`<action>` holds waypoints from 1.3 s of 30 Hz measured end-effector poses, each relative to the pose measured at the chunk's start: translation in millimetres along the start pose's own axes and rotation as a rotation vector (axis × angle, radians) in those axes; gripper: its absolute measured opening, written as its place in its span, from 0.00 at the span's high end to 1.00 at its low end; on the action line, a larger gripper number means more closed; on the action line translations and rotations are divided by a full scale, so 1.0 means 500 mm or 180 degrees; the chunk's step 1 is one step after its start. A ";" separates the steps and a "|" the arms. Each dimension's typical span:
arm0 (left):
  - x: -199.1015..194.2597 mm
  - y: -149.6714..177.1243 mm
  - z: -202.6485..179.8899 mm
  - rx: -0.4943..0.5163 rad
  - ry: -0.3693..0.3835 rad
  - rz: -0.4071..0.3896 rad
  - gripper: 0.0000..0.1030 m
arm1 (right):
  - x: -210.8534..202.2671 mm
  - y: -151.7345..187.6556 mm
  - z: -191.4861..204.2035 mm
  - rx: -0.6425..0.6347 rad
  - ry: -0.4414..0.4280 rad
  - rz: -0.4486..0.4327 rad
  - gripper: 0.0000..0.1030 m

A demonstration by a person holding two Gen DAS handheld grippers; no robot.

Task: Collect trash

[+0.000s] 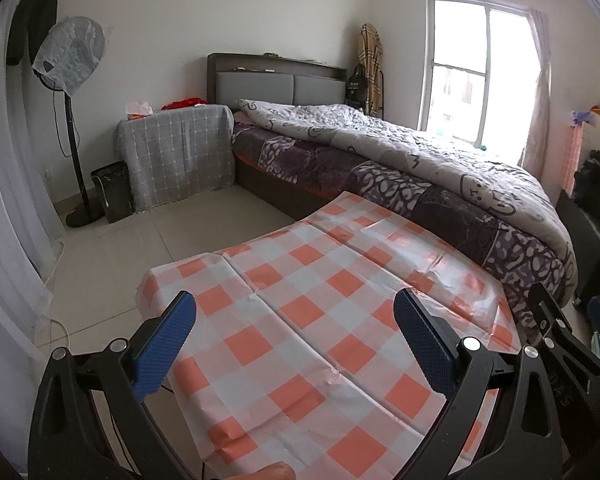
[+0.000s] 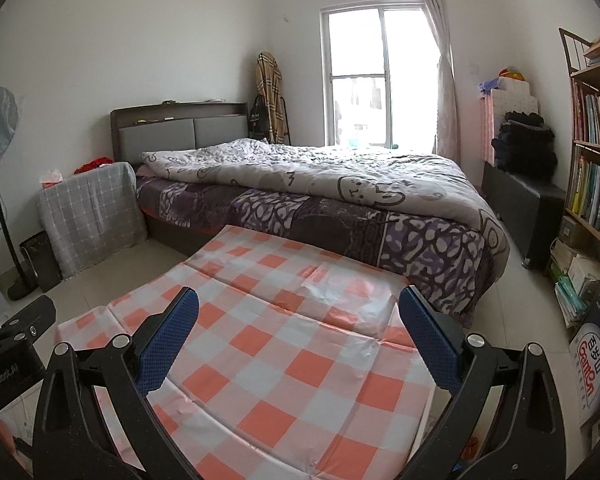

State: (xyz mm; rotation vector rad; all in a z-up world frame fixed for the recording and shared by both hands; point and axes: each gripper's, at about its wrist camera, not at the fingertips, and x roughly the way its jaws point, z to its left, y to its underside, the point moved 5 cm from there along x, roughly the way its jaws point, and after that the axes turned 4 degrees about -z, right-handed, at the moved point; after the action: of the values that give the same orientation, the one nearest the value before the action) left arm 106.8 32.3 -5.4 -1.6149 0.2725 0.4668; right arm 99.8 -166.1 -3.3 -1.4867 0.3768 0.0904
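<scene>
My left gripper (image 1: 296, 308) is open and empty, held above a table covered with an orange and white checked cloth (image 1: 320, 280). My right gripper (image 2: 300, 304) is open and empty above the same cloth (image 2: 284, 320). No trash shows on the cloth. A small black bin (image 1: 114, 190) stands on the floor by the fan; it also shows in the right wrist view (image 2: 40, 260). The right gripper's body (image 1: 560, 332) shows at the right edge of the left wrist view.
A bed with a grey quilt (image 2: 320, 176) stands just behind the table. A cloth-covered bedside stand (image 1: 178, 152) holds a pink tissue pack (image 1: 138, 107). A covered standing fan (image 1: 70, 56) is at the left. A bookshelf (image 2: 596, 140) and boxes line the right wall.
</scene>
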 end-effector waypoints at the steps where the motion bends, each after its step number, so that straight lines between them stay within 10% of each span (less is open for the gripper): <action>1: 0.000 0.000 0.000 -0.0002 -0.0008 -0.0001 0.07 | 0.000 0.000 0.000 0.0000 -0.0004 -0.0001 0.07; 39: 0.006 0.018 0.005 0.0025 -0.0083 0.0010 0.07 | 0.005 0.010 0.002 0.0019 -0.0044 0.0060 0.07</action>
State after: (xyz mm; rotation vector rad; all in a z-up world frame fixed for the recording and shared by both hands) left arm 105.3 33.9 -15.0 -1.6000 0.2570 0.4882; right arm 100.7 -164.8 -8.9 -1.4759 0.3797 0.1145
